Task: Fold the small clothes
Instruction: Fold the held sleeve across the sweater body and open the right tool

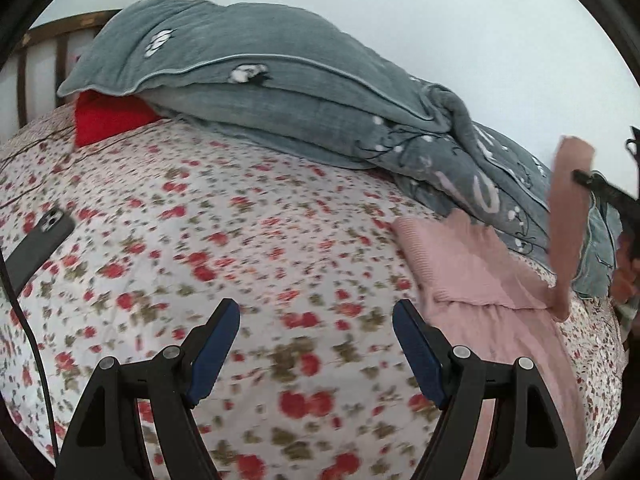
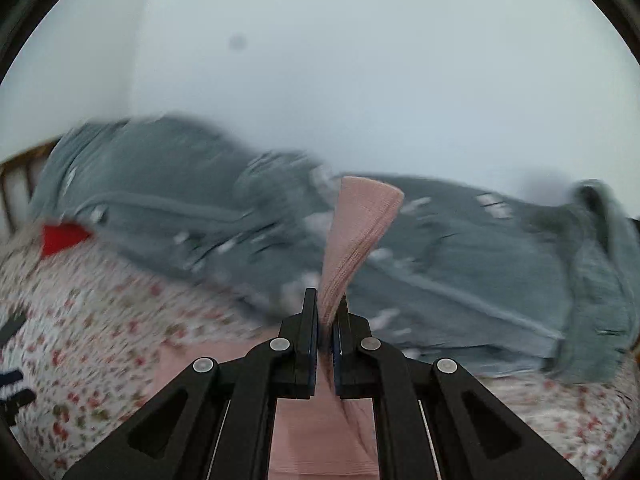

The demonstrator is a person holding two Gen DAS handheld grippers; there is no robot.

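A small pink ribbed garment point(image 1: 472, 276) lies on the floral bedsheet point(image 1: 248, 248) at the right of the left wrist view. One strip of it is lifted up at the far right point(image 1: 566, 216), held by my right gripper point(image 1: 588, 178), which shows there as a black tip. In the right wrist view my right gripper point(image 2: 326, 304) is shut on that pink strip point(image 2: 360, 228), which sticks up between the pads. The rest of the garment hangs below the jaws. My left gripper point(image 1: 316, 320) stands open over bare sheet, left of the garment, with nothing between its fingers.
A grey-blue quilt point(image 1: 260, 92) is heaped along the back of the bed. A red cloth point(image 1: 104, 116) pokes out under its left end. A phone point(image 1: 36, 248) with a dark cable lies at the left. A wooden headboard point(image 1: 44, 40) stands at the back left.
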